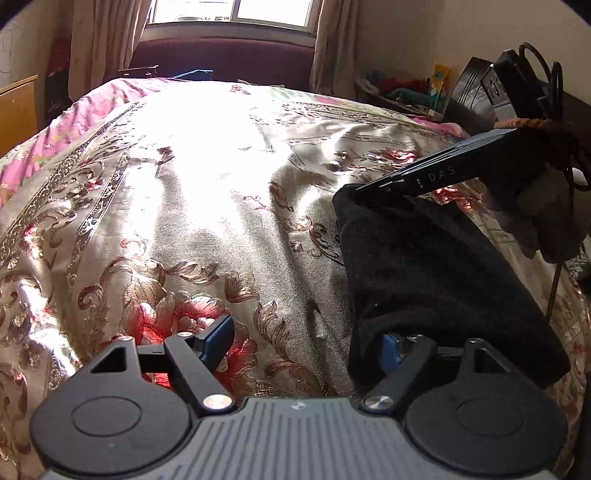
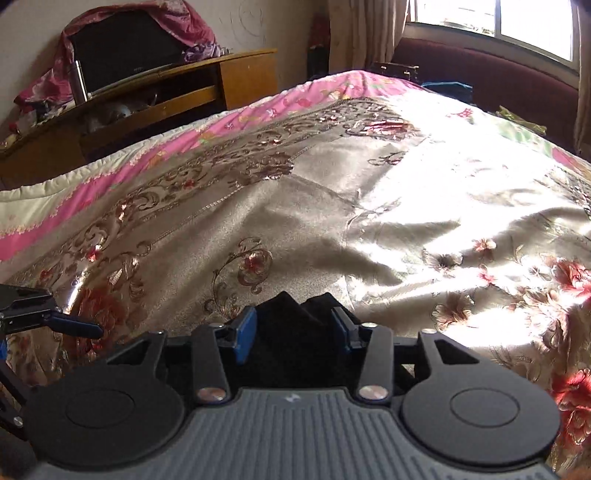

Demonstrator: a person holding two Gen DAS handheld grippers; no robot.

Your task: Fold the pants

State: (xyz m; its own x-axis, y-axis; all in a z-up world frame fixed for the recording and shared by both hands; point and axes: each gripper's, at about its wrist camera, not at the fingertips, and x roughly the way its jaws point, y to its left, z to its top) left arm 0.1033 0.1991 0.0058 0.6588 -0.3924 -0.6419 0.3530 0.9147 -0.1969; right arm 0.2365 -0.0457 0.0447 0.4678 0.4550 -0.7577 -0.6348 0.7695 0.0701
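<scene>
Black pants (image 1: pixel 436 280) lying on the bed's floral satin cover (image 1: pixel 207 206), toward the right side of the left wrist view, folded into a dark, thick bundle

Left tongs (image 1: pixel 306 343) spread wide: one blue fingertip (image 1: pixel 216 341) bare over the cover, the other blue fingertip (image 1: pixel 391 349) tucked against the near edge of the pants, cloth draped over it; no pinch visible there, nothing spanning the gap but the cover below

Right tongs (image 2: pixel 293 328) drawn in on a bunched black fold of the pants, blue pads (image 2: pixel 245 332) pressing the cloth from both sides, folds peaking up between them. From the left wrist view, same right tongs (image 1: pixel 360 188) reaching in from the right, tips buried at the far corner of the pants, gloved hand (image 1: pixel 543 206) behind them

Seen at the left edge of the right wrist view: part of the left tongs (image 2: pixel 75 326), one blue fingertip over the cover

Around the bed: window (image 1: pixel 232 14) with curtains (image 1: pixel 107 44), strong sunlight washing out the middle of the cover; wooden cabinet (image 2: pixel 155 103) beyond the pink quilt edge (image 2: pixel 110 184)
</scene>
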